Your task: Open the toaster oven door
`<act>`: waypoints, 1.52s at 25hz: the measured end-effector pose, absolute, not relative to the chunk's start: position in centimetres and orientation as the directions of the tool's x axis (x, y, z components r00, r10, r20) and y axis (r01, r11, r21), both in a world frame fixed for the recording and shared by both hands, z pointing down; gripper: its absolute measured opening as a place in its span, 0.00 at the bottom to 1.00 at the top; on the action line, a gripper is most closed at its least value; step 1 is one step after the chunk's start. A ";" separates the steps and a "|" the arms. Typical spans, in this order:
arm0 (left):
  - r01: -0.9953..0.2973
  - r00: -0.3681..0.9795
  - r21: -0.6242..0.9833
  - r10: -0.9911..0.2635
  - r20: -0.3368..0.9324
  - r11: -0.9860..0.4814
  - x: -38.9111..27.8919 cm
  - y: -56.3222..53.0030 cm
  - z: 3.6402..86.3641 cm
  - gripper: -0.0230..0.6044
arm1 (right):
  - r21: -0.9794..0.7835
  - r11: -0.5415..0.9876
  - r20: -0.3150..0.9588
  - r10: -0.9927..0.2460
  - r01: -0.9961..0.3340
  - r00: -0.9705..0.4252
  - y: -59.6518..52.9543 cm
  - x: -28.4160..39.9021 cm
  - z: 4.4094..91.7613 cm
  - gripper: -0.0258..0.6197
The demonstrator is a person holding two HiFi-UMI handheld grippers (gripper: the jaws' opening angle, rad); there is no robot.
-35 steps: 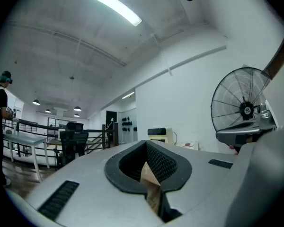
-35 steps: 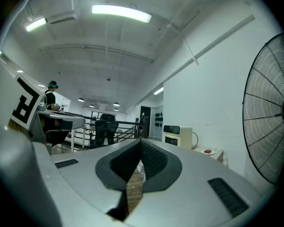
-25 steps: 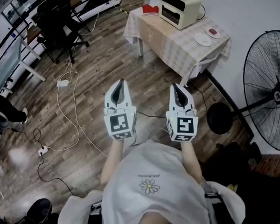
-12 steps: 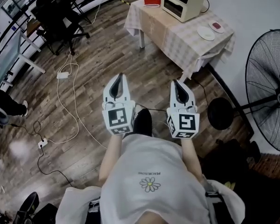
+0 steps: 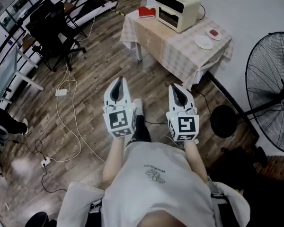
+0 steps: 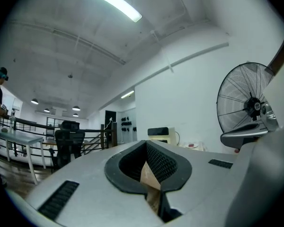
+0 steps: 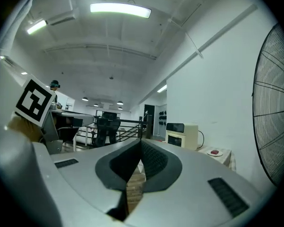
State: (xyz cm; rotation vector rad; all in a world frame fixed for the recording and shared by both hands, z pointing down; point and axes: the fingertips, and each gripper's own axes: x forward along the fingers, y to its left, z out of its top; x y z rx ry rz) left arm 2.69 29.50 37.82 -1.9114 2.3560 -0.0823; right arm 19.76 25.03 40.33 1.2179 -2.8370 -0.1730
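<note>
the toaster oven (image 5: pixel 176 4) sits on the far end of a cloth-covered worktop (image 5: pixel 180 48) against the right wall, well apart from both tools, its door closed as far as i can see. a red item (image 5: pixel 146 12) lies just left of it; a white plate (image 5: pixel 204 42) and a small dish (image 5: pixel 214 33) lie to its right. the left tool (image 5: pixel 118 82) and right tool (image 5: pixel 176 88) hang side by side over the wooden floor, each clenched on nothing. a big standing fan (image 5: pixel 270 93), cut off at the right edge, stands right of them. white cables (image 5: pixel 68 112) trail over the floor on the left, with office chairs (image 5: pixel 52 32) beyond. the dish's red contents are too small to name.
</note>
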 end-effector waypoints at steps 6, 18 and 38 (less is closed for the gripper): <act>-0.976 -0.197 -0.088 -0.980 -0.030 0.199 -0.9 25.0 39.2 0.06 | 0.145 0.687 0.024 -0.722 -0.712 -0.692 21.1 16.0 41.2 0.04; -0.994 -0.087 -0.060 -0.995 -0.040 0.089 -7.1 10.9 39.7 0.06 | 0.164 0.646 0.048 -0.760 -0.745 -0.649 8.1 8.6 41.2 0.04; -0.996 0.057 -0.071 -0.998 -0.024 -0.055 -19.8 -13.1 37.5 0.06 | 0.168 0.503 0.099 -0.864 -0.848 -0.493 -14.6 -2.8 39.2 0.04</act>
